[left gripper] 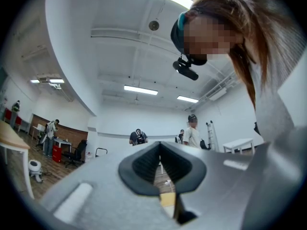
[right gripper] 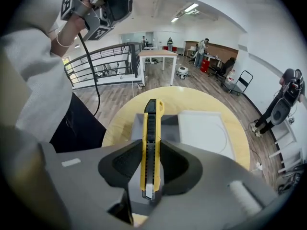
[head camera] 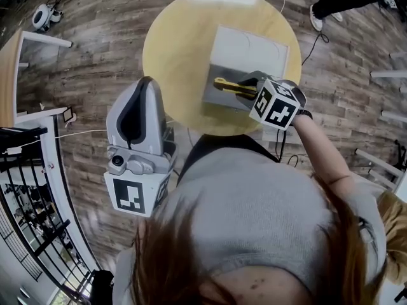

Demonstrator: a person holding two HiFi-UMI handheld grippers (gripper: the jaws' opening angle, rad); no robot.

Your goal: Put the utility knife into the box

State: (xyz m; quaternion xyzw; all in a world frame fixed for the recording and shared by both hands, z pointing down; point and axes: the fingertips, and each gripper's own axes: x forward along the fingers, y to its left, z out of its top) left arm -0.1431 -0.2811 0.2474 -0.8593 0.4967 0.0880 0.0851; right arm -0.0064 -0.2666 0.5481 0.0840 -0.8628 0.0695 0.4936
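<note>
right gripper (right gripper: pixel 151 150) clamped on utility knife (right gripper: pixel 151 116), over box (right gripper: pixel 204 128), left gripper (left gripper: pixel 160 147) closed

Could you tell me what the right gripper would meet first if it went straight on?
Probably the box, just ahead of the knife the right gripper holds; depth is unclear.

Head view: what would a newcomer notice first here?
A yellow utility knife, clamped in the right tool, hangs above the pale box on the round yellow table. The left tool, shut and empty, points upward, off the table's left side.
</note>
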